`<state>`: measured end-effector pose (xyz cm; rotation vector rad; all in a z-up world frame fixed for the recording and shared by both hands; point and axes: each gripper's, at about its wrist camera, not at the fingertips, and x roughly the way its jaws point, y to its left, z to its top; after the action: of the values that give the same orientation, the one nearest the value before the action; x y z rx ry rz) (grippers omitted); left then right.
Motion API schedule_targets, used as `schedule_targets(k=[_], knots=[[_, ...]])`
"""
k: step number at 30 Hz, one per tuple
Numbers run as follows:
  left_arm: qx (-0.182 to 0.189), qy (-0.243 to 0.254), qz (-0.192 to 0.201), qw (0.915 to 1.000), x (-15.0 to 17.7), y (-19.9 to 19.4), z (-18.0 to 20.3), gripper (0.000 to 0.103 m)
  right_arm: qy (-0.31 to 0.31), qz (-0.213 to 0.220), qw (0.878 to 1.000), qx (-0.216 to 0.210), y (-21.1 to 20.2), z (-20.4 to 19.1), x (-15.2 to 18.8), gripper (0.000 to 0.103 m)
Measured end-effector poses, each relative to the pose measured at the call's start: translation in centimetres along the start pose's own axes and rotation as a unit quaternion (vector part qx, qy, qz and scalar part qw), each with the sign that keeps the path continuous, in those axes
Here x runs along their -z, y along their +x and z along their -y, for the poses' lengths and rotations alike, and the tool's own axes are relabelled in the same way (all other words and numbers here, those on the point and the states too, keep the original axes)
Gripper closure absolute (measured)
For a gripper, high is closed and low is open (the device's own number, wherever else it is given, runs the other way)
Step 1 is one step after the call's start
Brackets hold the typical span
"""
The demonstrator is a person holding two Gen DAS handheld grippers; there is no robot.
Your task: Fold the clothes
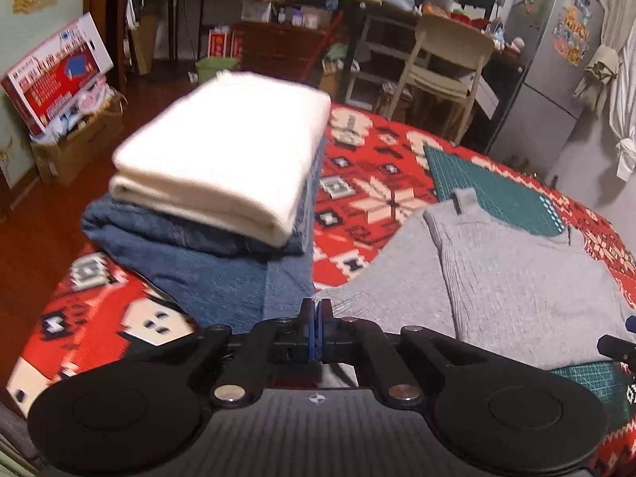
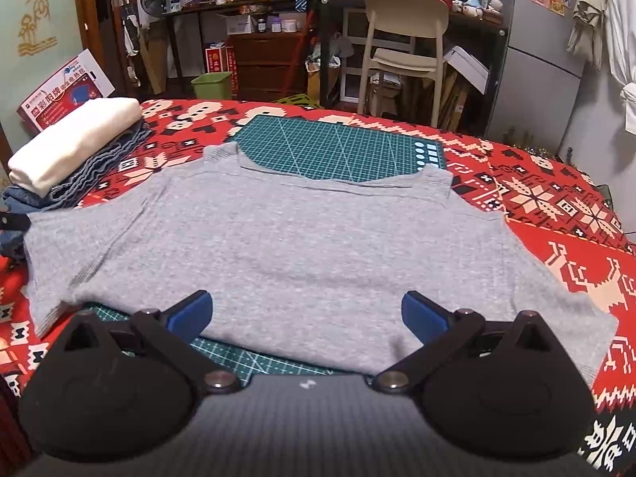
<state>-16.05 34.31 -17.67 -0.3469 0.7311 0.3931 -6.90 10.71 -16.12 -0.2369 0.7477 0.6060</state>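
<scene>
A grey knit sweater (image 2: pixel 302 246) lies spread flat on a green cutting mat (image 2: pixel 338 147), its neckline toward the far side. My right gripper (image 2: pixel 306 314) is open over the sweater's near edge, and its blue pads (image 2: pixel 190 310) have nothing between them. The left gripper (image 1: pixel 317 310) is shut at the tip of the sweater's left sleeve (image 1: pixel 377 278), and the grey cloth runs right up into its closed pads. Its black tip (image 2: pixel 12 218) shows at the sleeve end in the right wrist view. The right gripper's edge (image 1: pixel 616 346) shows at the right in the left wrist view.
A folded cream garment (image 1: pixel 222 151) sits on folded blue ones (image 1: pixel 206 262) at the left of the bed, which has a red patterned blanket (image 2: pixel 556 206). Beyond the bed are a chair (image 2: pixel 401 47), a cluttered desk, boxes (image 1: pixel 59 71) and a fridge (image 1: pixel 556 59).
</scene>
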Motion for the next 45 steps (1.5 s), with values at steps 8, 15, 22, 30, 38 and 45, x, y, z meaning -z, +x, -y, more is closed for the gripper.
schedule_targets(k=[8, 15, 22, 30, 38, 45], knots=[[-0.002, 0.006, -0.009, 0.9999, -0.2, 0.3, -0.6, 0.101, -0.029, 0.007, 0.998, -0.056, 0.7, -2.6, -0.5, 0.007], [0.000, -0.001, -0.018, 0.9998, 0.0, 1.4, -1.1, 0.101, -0.082, -0.017, 0.980, -0.178, 2.0, -8.8, -1.5, 0.079], [0.010, 0.002, -0.018, 0.9998, 0.0, 1.2, -1.3, 0.101, -0.139, -0.029, 0.957, -0.252, 2.5, -16.1, -0.6, 0.090], [0.030, -0.012, -0.021, 0.9993, -0.3, 1.1, -1.9, 0.101, -0.187, -0.015, 0.953, -0.237, 3.4, -20.2, -0.5, 0.086], [0.049, -0.038, -0.030, 0.9976, -0.6, 1.0, -2.6, 0.101, -0.232, 0.006, 0.956, -0.179, 4.5, -22.7, 0.3, 0.080], [0.052, -0.042, -0.029, 0.9973, -0.8, 0.8, -2.8, 0.101, -0.219, 0.000, 0.957, -0.189, 4.6, -22.6, 0.0, 0.101]])
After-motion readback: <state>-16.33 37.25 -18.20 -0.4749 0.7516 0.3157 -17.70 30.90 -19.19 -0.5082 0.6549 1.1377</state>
